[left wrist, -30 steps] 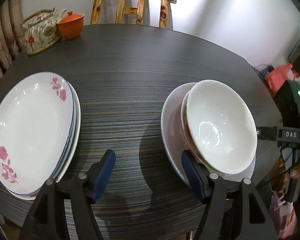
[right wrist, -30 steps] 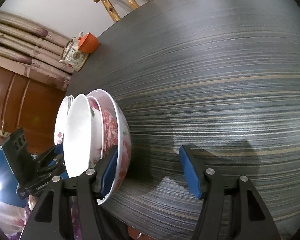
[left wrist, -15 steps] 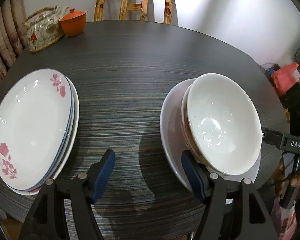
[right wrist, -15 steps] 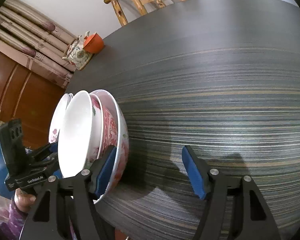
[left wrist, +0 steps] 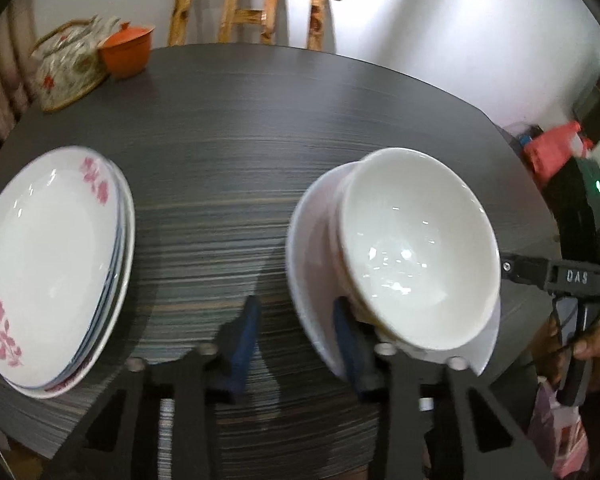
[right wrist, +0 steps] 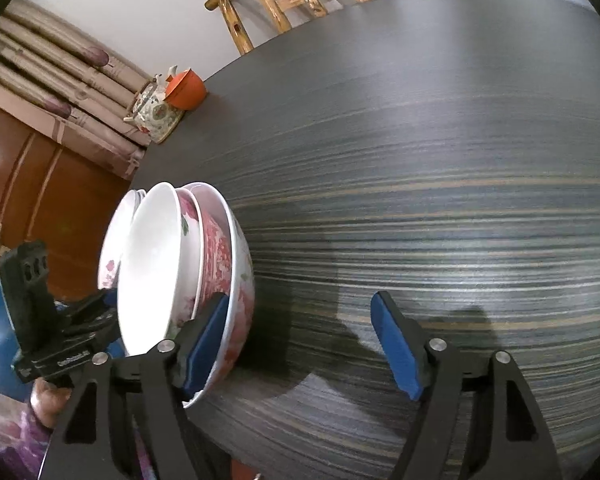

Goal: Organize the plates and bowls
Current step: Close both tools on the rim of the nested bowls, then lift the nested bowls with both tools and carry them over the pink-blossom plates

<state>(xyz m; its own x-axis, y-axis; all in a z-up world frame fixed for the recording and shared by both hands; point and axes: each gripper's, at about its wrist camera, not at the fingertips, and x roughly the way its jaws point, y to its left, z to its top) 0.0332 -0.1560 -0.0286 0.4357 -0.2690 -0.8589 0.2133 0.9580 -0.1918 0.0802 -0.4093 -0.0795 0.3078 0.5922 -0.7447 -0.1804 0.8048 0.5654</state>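
Closing from wide a second ago, the left gripper (left wrist: pixel 296 340) nips the near rim of the large floral-sided porcelain bowl (left wrist: pixel 312 280) under nested white bowls (left wrist: pixel 416 252), readying a lift; the right gripper (right wrist: pixel 300 344) gapes empty.

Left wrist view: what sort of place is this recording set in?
Probably a home dining room: a dark round dining table with stacked floral plates and nested bowls, a wooden chair behind it, and a floral teapot.
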